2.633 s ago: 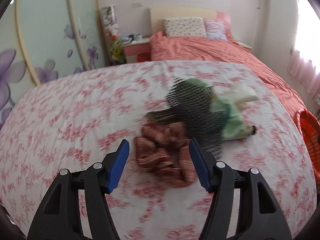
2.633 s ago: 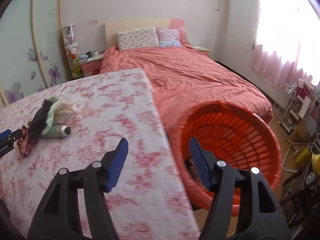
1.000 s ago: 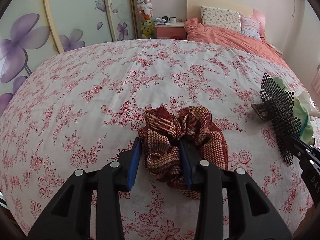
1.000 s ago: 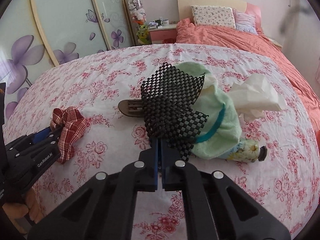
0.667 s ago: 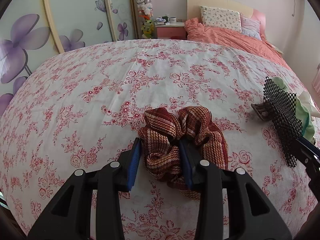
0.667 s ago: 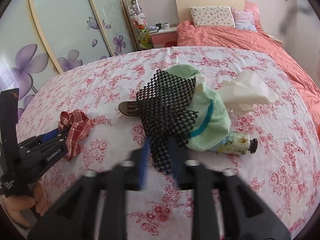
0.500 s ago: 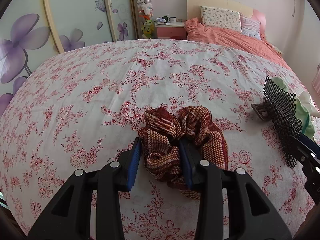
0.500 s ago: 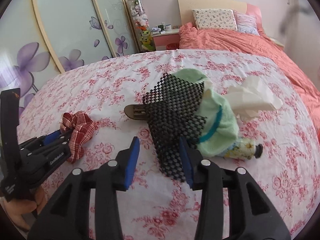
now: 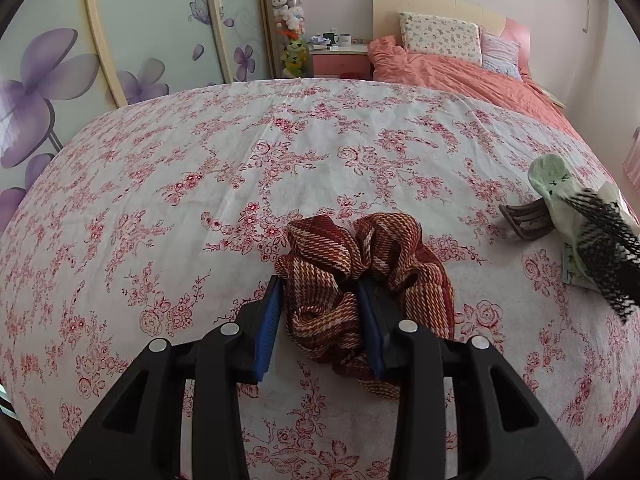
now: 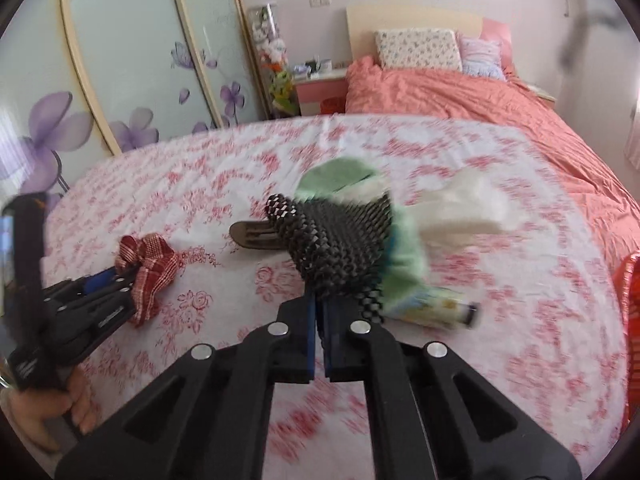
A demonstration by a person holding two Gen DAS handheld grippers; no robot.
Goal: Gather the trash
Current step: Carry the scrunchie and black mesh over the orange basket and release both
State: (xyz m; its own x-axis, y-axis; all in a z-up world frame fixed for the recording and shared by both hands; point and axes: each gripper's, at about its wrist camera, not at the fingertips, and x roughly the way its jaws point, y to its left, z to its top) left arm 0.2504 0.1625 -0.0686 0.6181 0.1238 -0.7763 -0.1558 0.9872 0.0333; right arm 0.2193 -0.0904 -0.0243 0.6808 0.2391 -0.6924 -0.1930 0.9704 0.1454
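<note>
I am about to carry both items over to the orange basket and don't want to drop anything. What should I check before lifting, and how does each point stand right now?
1. Left tool closed on the plaid scrunchie: ok, fabric sits between both blue pads.
2. Right tool shut on the black mesh: ok, the lower edge is pinched.
3. Mesh free of the green cloth: cannot tell, they overlap and the picture is blurred.
4. Brown hair clip clear of the mesh: cannot tell, it lies right against it.
5. Orange basket in reach: cannot tell, only its edge shows at the right.
</note>
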